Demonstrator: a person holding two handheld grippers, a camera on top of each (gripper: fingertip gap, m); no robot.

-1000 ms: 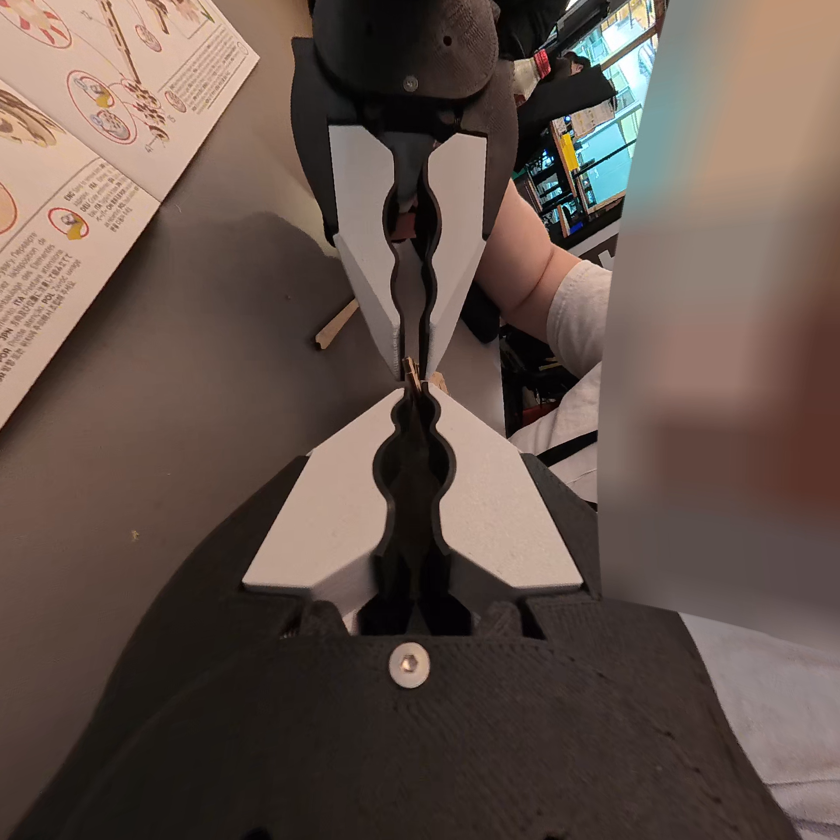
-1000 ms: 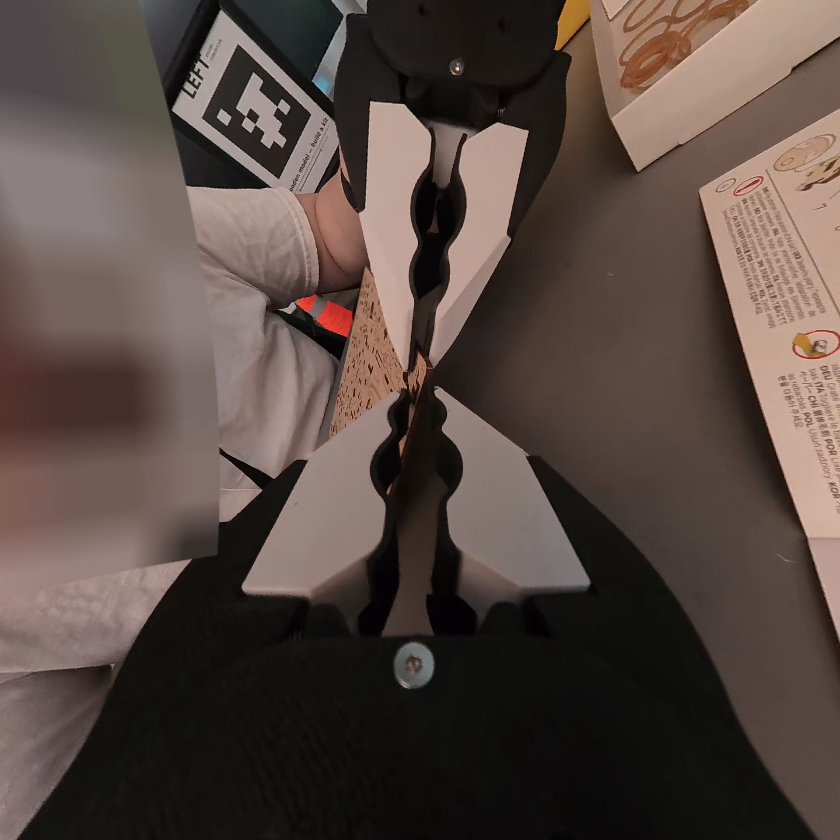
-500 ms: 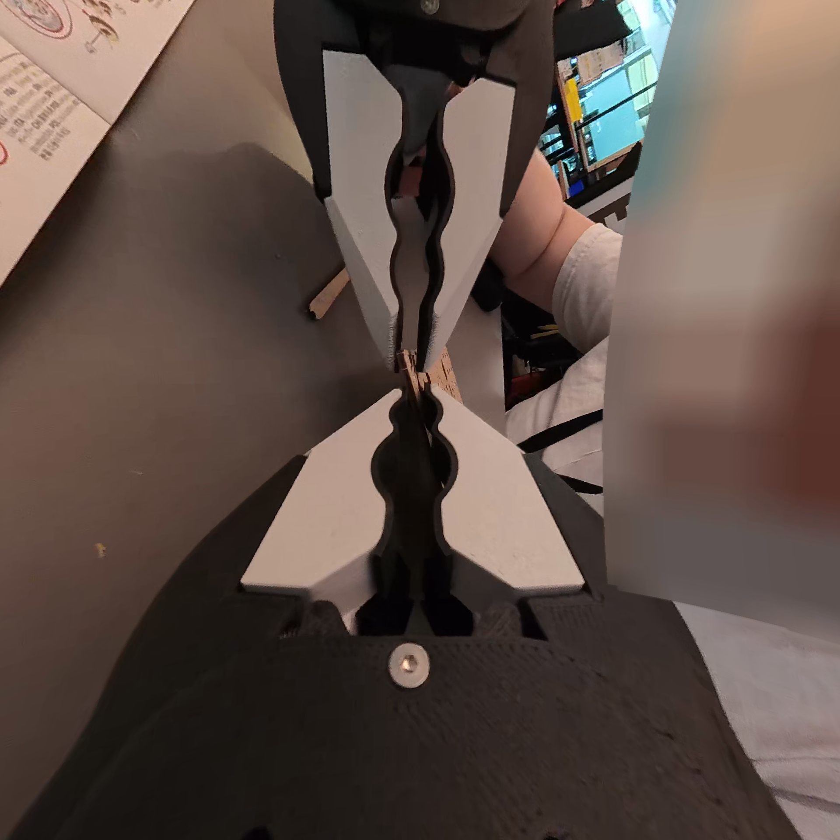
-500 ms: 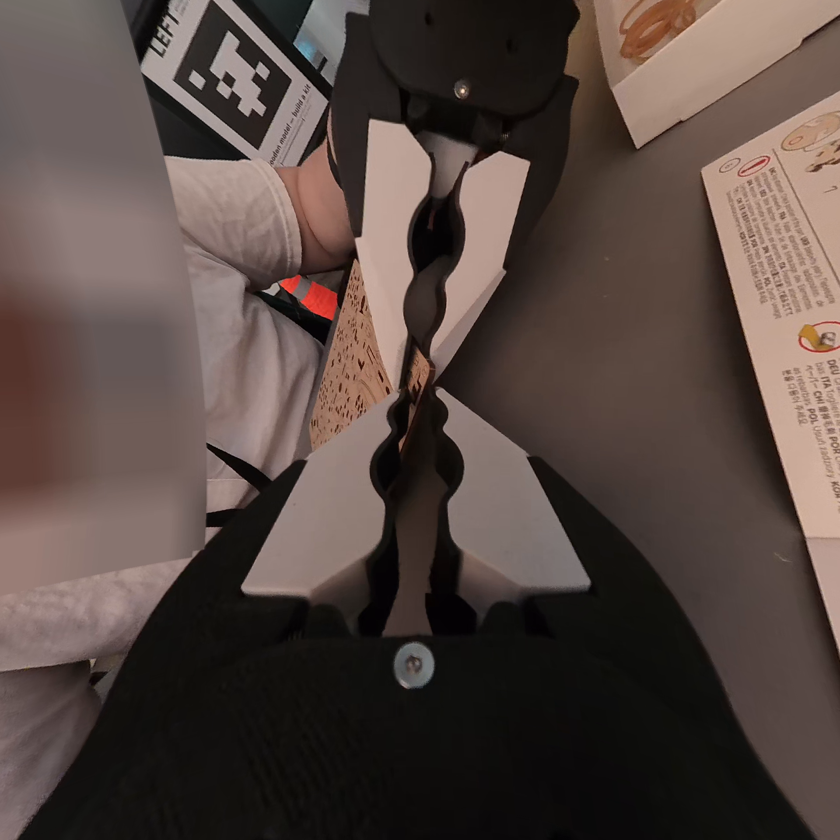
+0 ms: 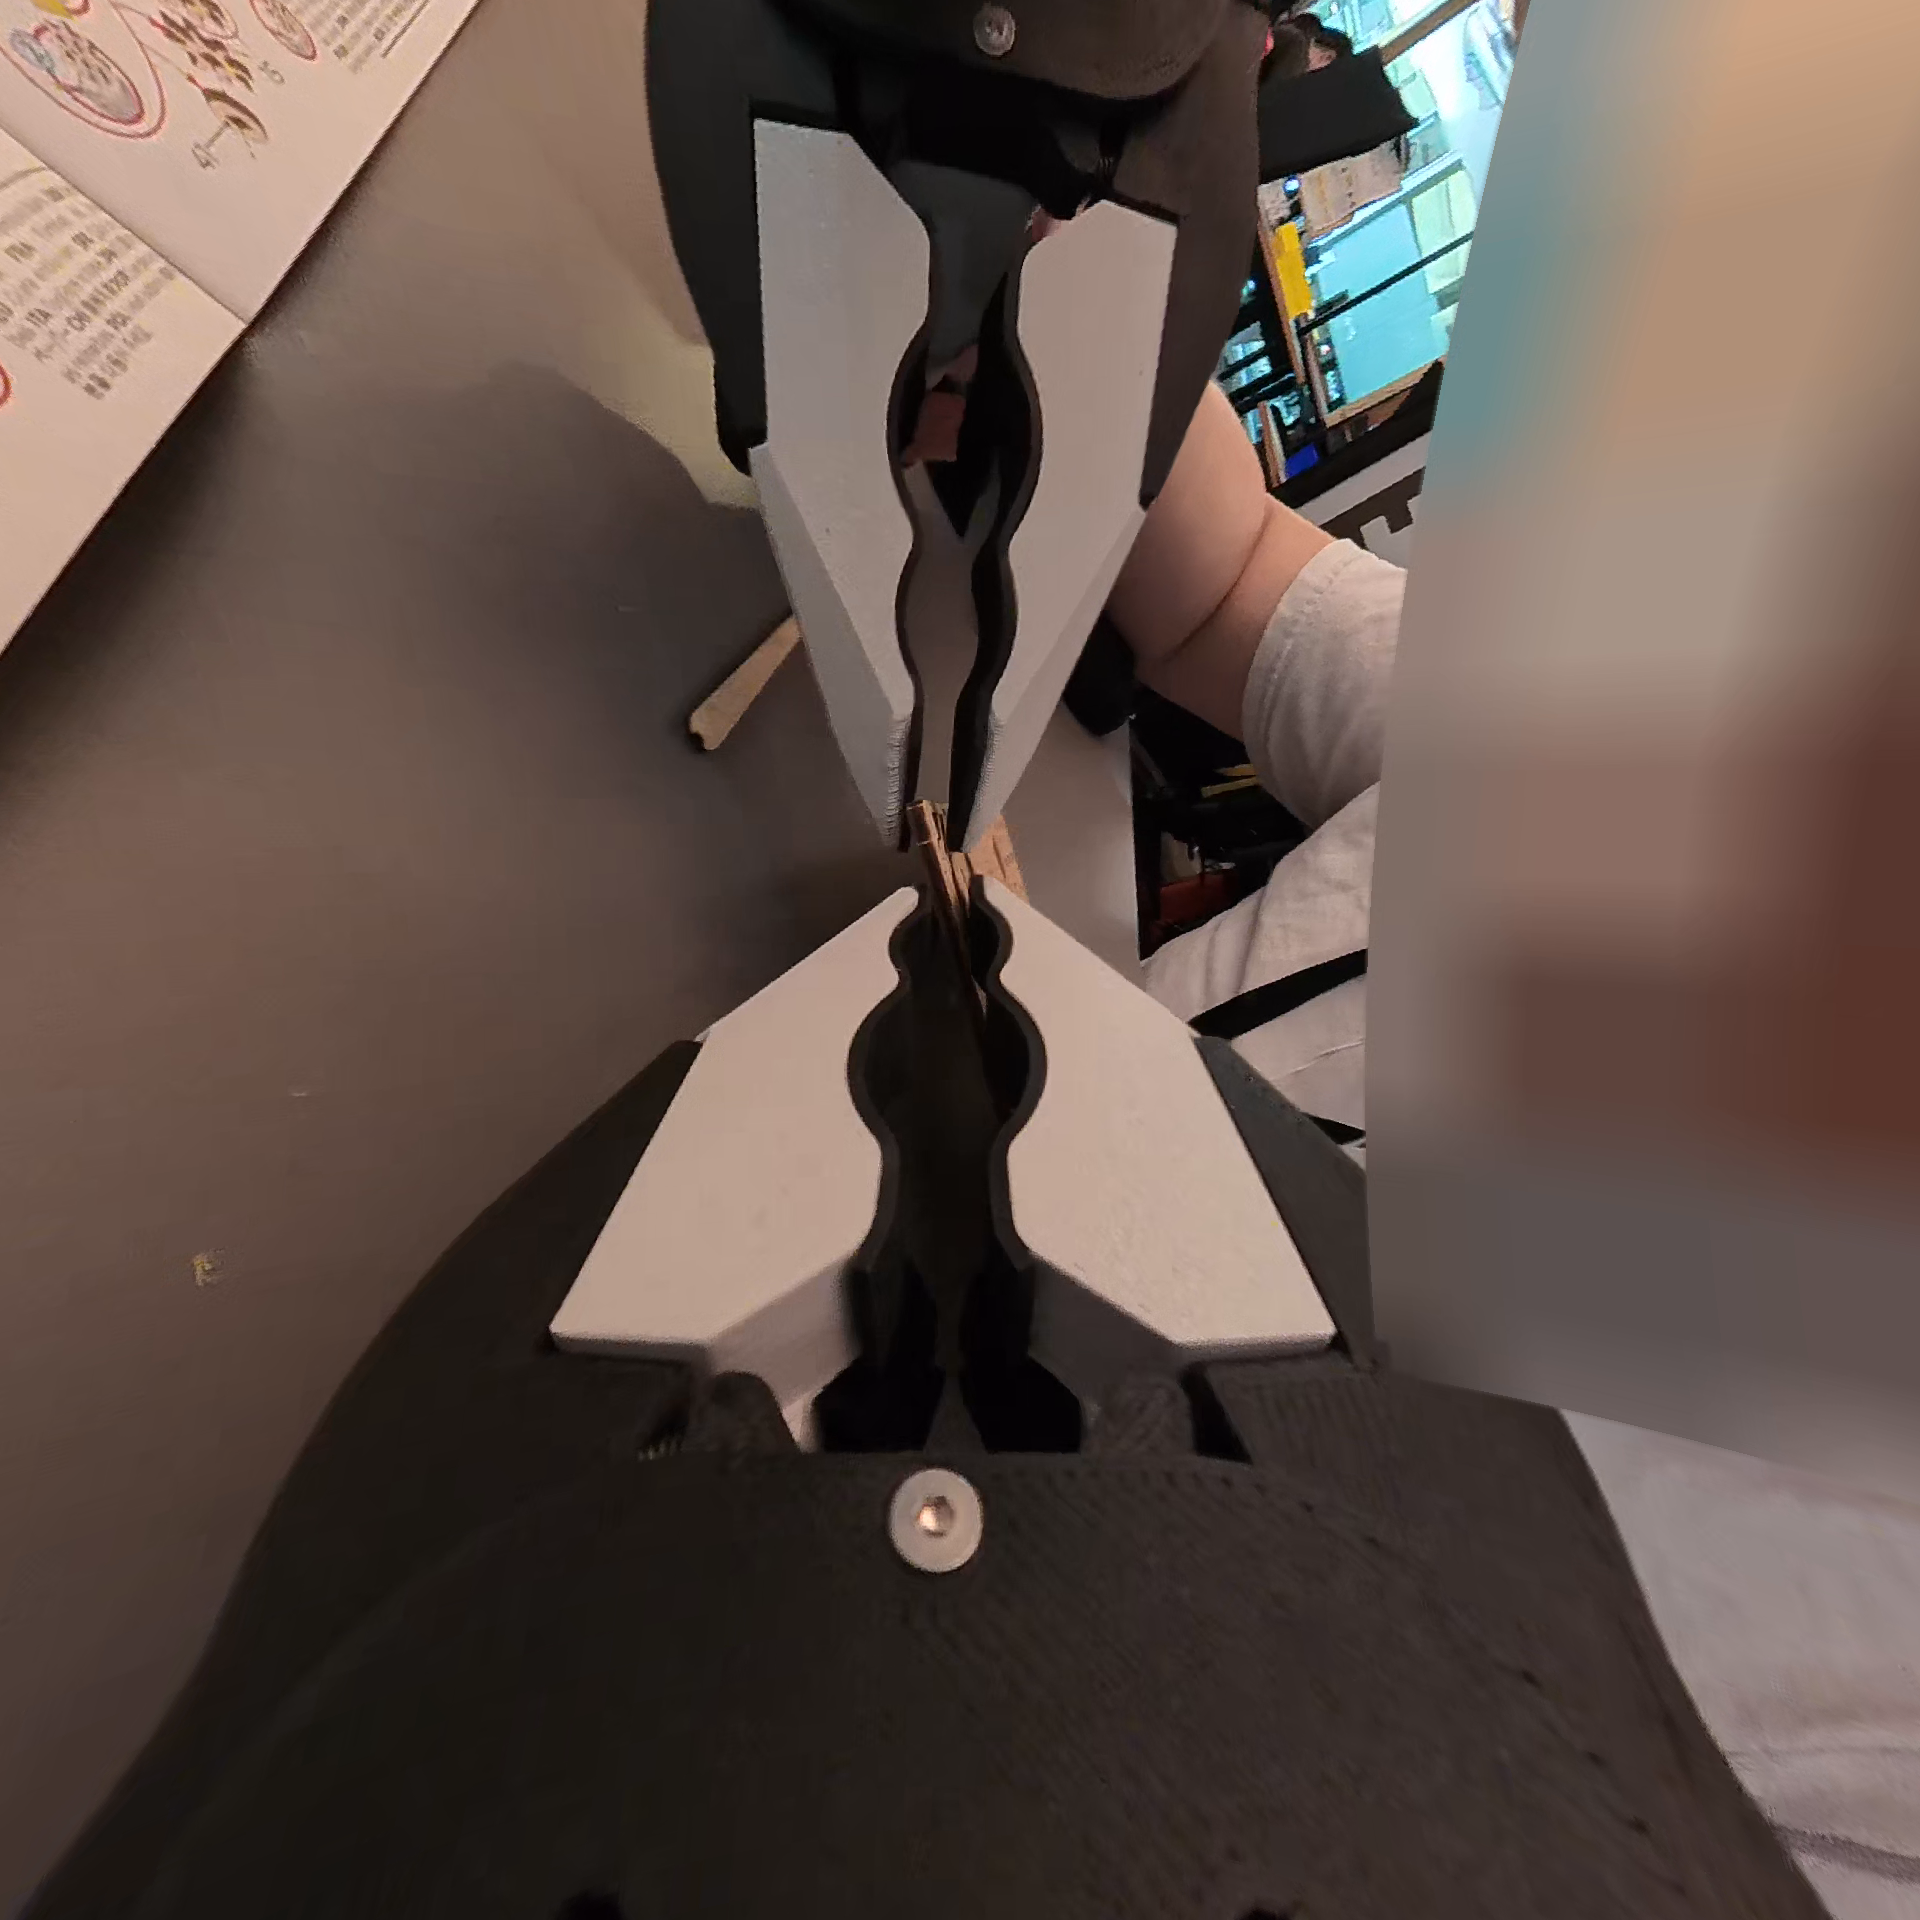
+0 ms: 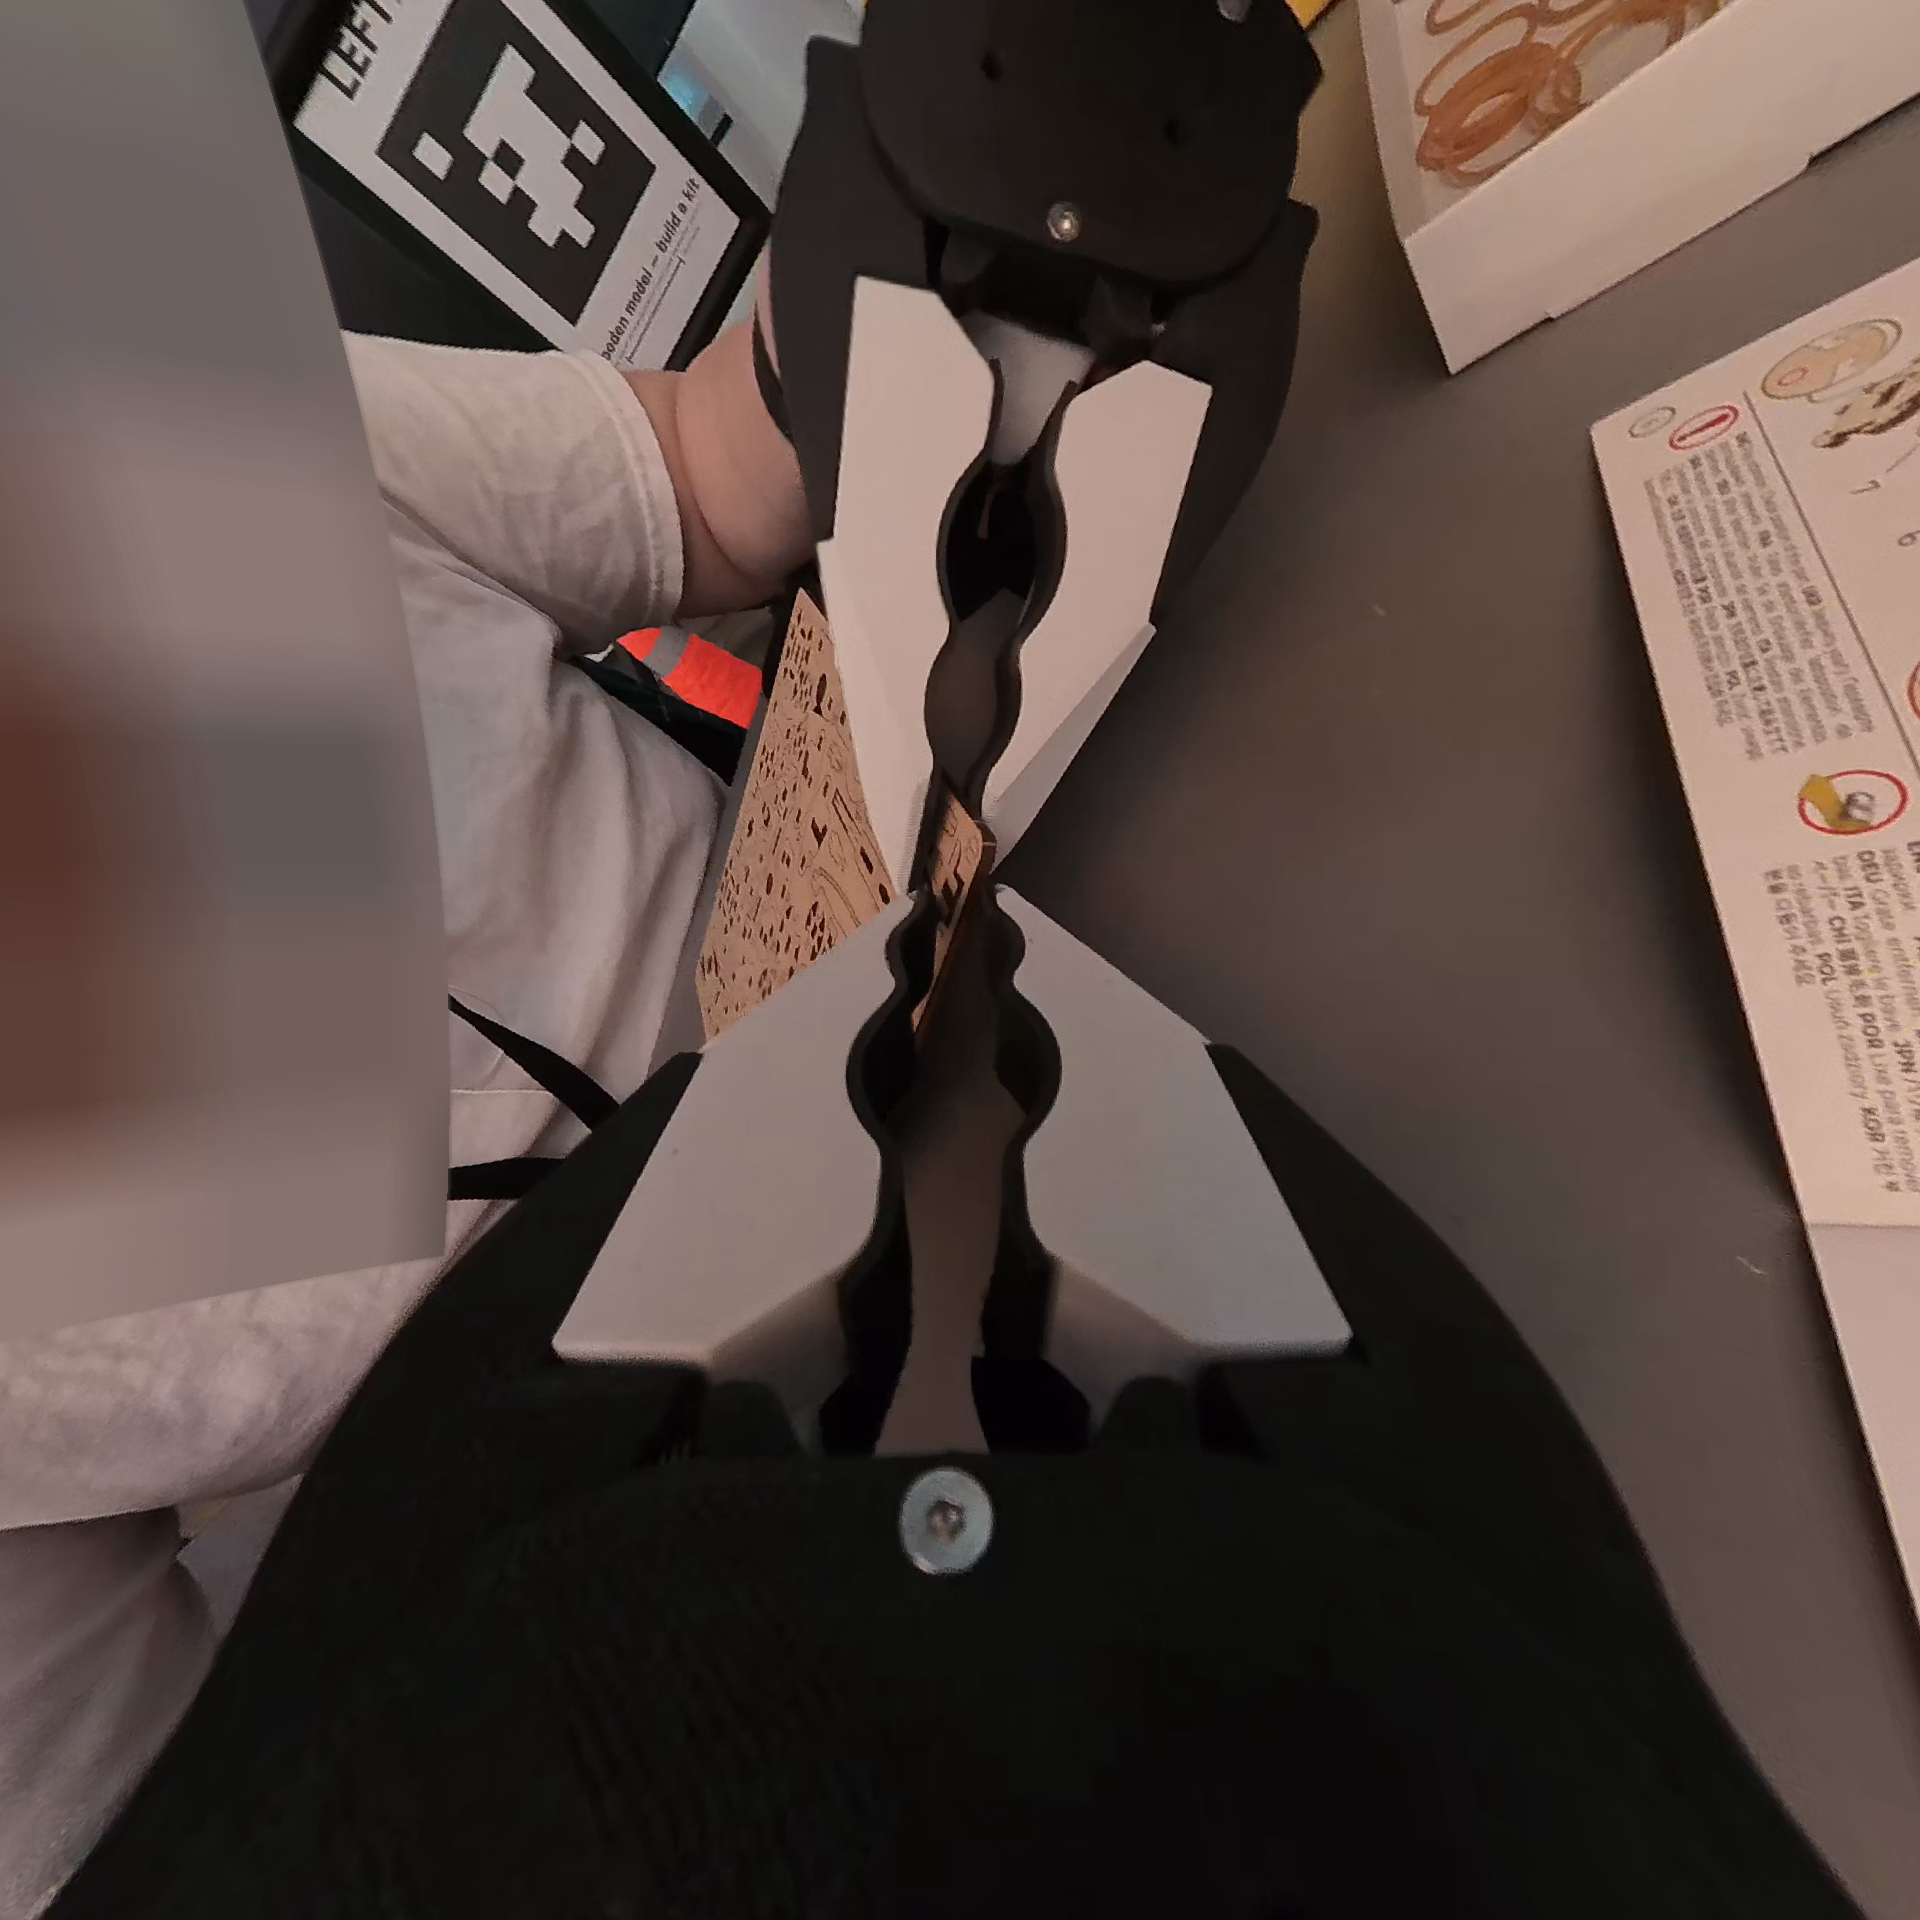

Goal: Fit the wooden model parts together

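Observation:
My left gripper [image 5: 948, 899] and my right gripper [image 5: 935, 821] meet tip to tip above the dark grey table [image 5: 364, 831]. Both are shut on a small thin wooden model part [image 5: 935, 850] pinched between their tips. In the right wrist view the right gripper [image 6: 956, 906] is at the bottom and the left gripper [image 6: 951, 805] comes down from the top. The pale part [image 6: 961, 868] with dark cut-outs shows between them. I cannot tell whether it is one piece or two pieces joined.
A loose wooden stick [image 5: 743, 686] lies on the table behind the right gripper. A laser-cut wooden sheet [image 6: 800, 831] lies at the table edge. Instruction sheets [image 6: 1766, 727] and a white box of rubber bands [image 6: 1558, 156] lie to the right. A person's arm and white sleeve [image 6: 582, 499] are close. The tips of both grippers are at nearly the same place.
Both grippers stay shut tip to tip. They have tilted and drawn nearer each other, so the opposite gripper looks larger in each view. A little more of the wooden part shows between the tips.

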